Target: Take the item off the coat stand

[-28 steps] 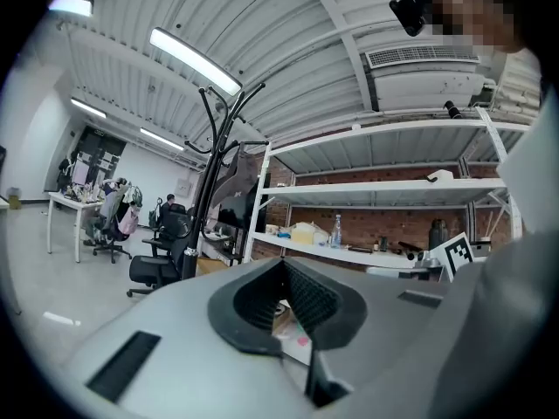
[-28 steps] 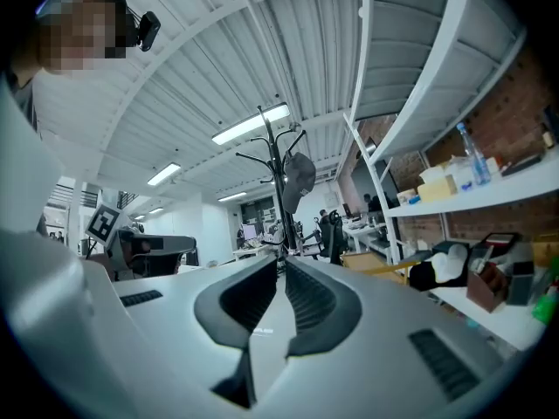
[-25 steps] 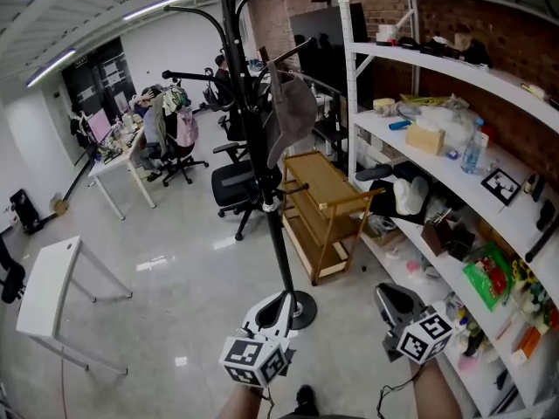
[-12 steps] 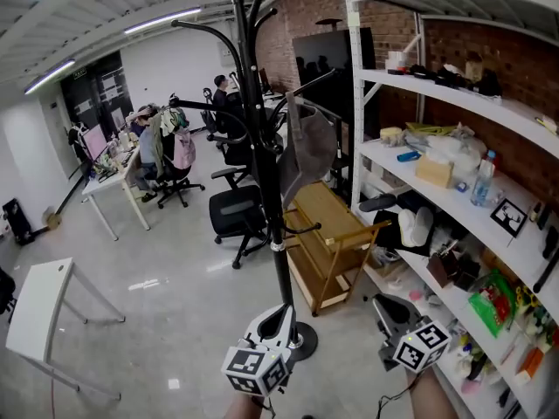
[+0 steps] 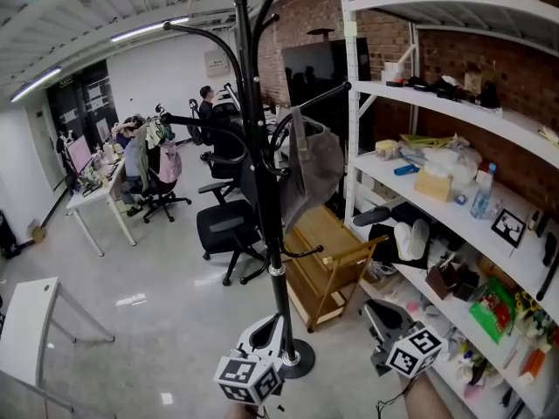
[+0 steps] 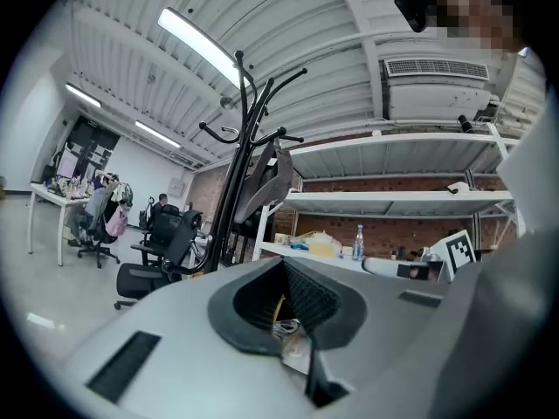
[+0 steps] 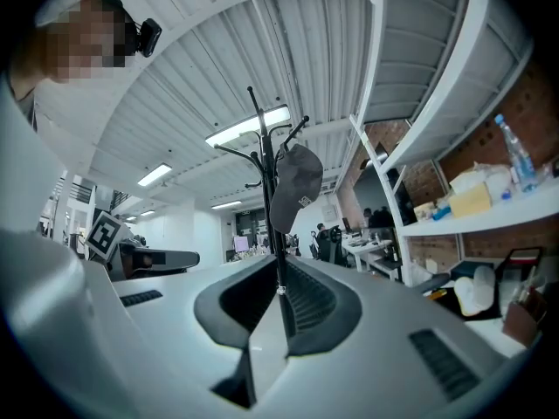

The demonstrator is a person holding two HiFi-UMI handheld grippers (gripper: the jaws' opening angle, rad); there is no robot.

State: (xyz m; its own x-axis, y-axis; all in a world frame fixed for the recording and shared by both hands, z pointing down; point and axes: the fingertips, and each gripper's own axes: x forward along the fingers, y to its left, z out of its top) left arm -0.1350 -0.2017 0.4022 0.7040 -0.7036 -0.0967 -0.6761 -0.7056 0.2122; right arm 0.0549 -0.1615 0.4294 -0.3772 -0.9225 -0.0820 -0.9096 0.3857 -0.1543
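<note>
A black coat stand (image 5: 272, 190) rises in the middle of the head view, its round base (image 5: 295, 357) on the glossy floor. A grey cap (image 5: 310, 171) hangs from a right-hand hook, about halfway up. My left gripper (image 5: 275, 323) is low in front of the pole, jaws together and empty. My right gripper (image 5: 374, 311) is to the right of the base, also shut with nothing in it. From the left gripper (image 6: 281, 264) view, the stand (image 6: 238, 138) and cap (image 6: 271, 180) are ahead and above. From the right gripper (image 7: 276, 267) view, the cap (image 7: 295, 186) hangs just right of the pole (image 7: 265, 182).
White shelving (image 5: 454, 116) full of boxes, bottles and small items runs along the right. A wooden cart (image 5: 332, 234) stands just behind the stand. Black office chairs (image 5: 223, 225) sit behind left, and a white table (image 5: 22, 330) is at the left edge. People work at far desks.
The head view has tipped upward, so the stand's top and the cap sit more centrally and both grippers lie lower in frame. Both stay shut and empty.
</note>
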